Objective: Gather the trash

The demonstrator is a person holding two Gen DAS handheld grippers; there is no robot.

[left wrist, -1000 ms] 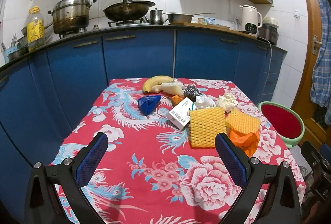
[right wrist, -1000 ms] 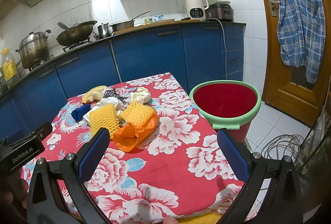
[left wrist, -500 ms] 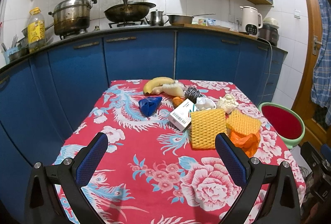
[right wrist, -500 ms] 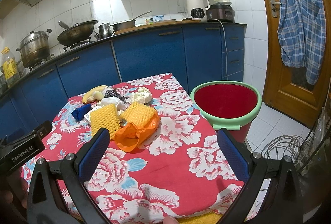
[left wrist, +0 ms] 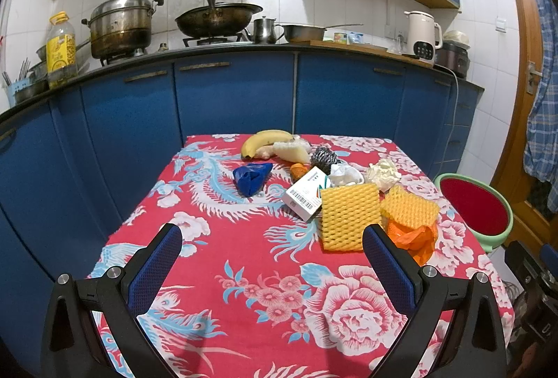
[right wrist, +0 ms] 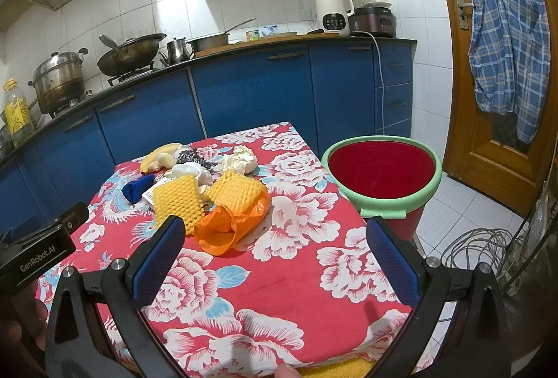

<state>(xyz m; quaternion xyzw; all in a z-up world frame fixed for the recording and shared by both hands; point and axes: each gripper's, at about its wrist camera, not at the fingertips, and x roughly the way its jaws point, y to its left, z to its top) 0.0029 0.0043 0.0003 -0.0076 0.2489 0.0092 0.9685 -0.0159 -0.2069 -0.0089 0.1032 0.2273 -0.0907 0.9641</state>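
Left gripper [left wrist: 272,259]: bottom of frame, fingers spread wide, empty, above the tablecloth [left wrist: 244,294].
Right gripper [right wrist: 275,256]: bottom of frame, spread wide, empty.
Trash: mid-frame pile, orange bag [right wrist: 230,224] nearest, yellow foam nets [left wrist: 348,215], white box [left wrist: 307,193], blue wrapper [left wrist: 251,177], banana [left wrist: 265,140] farthest.
Red bucket [right wrist: 382,170]: right of the table, green-rimmed.

Ahead of the gripper, on the counter: steamer pot [left wrist: 120,25], wok [left wrist: 218,17], oil bottle [left wrist: 61,50], kettle [left wrist: 422,37]; plaid cloth [right wrist: 505,29] on door, right.
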